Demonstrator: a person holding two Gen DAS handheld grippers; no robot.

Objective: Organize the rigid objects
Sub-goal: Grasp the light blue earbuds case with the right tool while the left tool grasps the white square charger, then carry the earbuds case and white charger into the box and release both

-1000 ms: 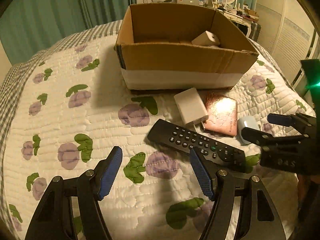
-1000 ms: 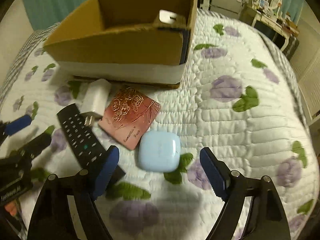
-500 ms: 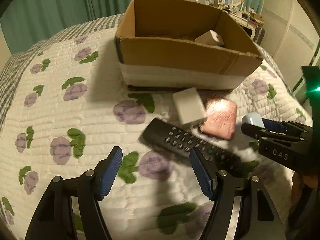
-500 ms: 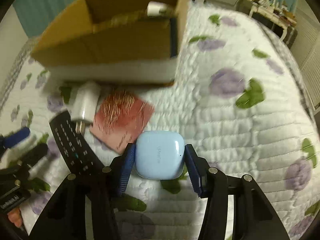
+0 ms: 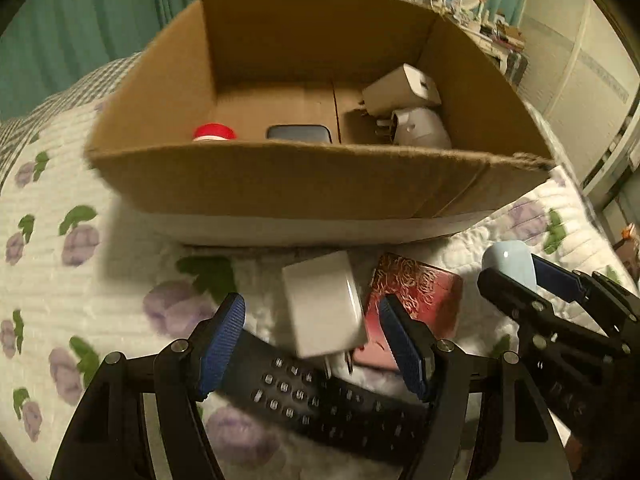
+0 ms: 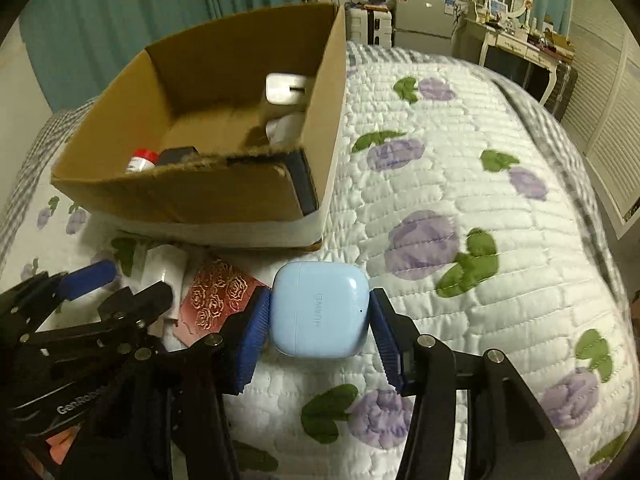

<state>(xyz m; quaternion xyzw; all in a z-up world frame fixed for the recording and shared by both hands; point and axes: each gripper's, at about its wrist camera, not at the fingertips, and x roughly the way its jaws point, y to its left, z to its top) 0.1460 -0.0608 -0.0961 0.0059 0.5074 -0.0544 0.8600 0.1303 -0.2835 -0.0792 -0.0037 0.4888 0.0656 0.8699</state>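
My right gripper (image 6: 318,322) is shut on a light blue earbud case (image 6: 320,314) and holds it just above the quilt, right of the cardboard box (image 6: 192,204). My left gripper (image 5: 312,344) is open, its fingers either side of a white charger (image 5: 324,304) that lies partly on a black remote (image 5: 320,404). A red embossed card case (image 5: 416,296) lies right of the charger. The box (image 5: 304,184) holds two white adapters (image 5: 412,112), a dark flat device (image 5: 298,133) and a red-capped item (image 5: 214,132). The held blue case also shows in the left wrist view (image 5: 510,266).
Everything sits on a white quilted bed (image 6: 480,220) with purple flowers. Teal curtains (image 5: 80,32) hang behind. A dressing table with a mirror (image 6: 516,16) and louvred doors stand at the right.
My right gripper has closed on the blue case and lifted it. My left gripper has moved forward toward the box, over the remote, to straddle the white charger.
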